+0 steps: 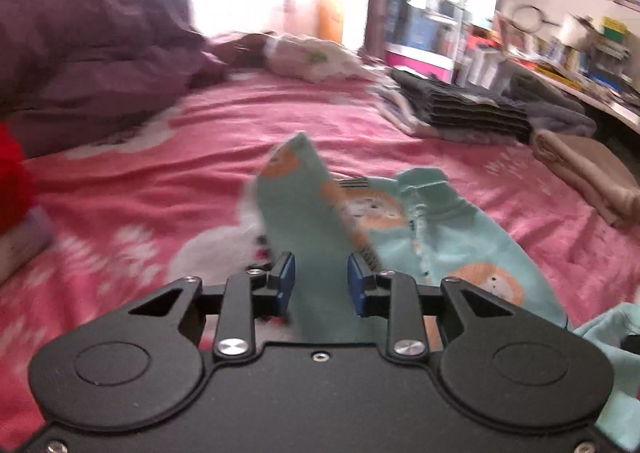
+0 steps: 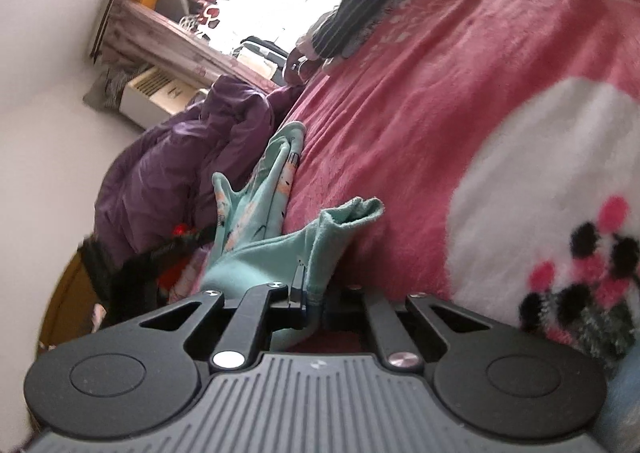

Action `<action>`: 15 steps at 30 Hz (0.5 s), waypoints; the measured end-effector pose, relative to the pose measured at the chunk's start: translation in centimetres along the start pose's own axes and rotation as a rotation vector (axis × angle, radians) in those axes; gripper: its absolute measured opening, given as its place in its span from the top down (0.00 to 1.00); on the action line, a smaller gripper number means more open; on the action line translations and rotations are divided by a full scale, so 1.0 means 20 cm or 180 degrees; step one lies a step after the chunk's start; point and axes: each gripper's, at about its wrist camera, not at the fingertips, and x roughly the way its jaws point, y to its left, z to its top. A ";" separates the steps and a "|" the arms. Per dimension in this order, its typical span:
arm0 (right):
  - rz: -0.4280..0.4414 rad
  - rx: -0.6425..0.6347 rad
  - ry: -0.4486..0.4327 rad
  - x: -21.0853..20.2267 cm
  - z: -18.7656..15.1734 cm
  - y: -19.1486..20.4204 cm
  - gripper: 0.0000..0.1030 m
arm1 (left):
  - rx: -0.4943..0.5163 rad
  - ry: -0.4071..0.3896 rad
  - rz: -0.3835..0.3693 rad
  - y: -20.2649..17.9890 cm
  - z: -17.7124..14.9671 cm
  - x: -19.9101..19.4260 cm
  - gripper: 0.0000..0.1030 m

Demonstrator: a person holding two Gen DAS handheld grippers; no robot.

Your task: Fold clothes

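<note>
We see the mint printed garment (image 1: 400, 221) lying mid-bed on the pink blanket (image 1: 160, 173); our right gripper (image 2: 310, 299) clamps its edge, while our left gripper (image 1: 321, 285) straddles a raised fold, pads apart.

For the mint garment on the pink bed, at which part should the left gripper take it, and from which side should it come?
Probably the raised flap of the mint garment, which stands up from the pink blanket between the pads of the left gripper. They do not seem to press it yet. Come from the near side, along the bed, so both pads bracket the thin edge. The right gripper is shut on another edge.
</note>
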 end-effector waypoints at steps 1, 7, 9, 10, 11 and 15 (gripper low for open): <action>-0.0012 -0.0050 0.0002 0.00 0.00 0.00 0.95 | 0.0159 0.0150 -0.0100 -0.01 0.00 0.05 0.73; -0.0023 -0.0174 -0.0016 0.01 -0.01 0.00 0.95 | -0.0153 -0.0163 -0.0435 0.13 0.09 -0.03 0.73; -0.0034 -0.0201 -0.0033 0.02 -0.01 0.01 0.95 | -0.0299 -0.0321 -0.0353 0.18 0.12 -0.03 0.73; -0.0038 -0.0213 -0.0040 0.02 -0.01 0.01 0.95 | -0.0345 -0.0378 -0.0285 0.19 0.14 -0.02 0.73; -0.0036 -0.0221 -0.0042 0.02 -0.01 0.01 0.95 | -0.0346 -0.0393 -0.0222 0.20 0.14 0.01 0.73; -0.0027 -0.0240 -0.0051 0.02 -0.02 0.01 0.95 | -0.0315 -0.0364 -0.0028 0.21 0.17 0.14 0.73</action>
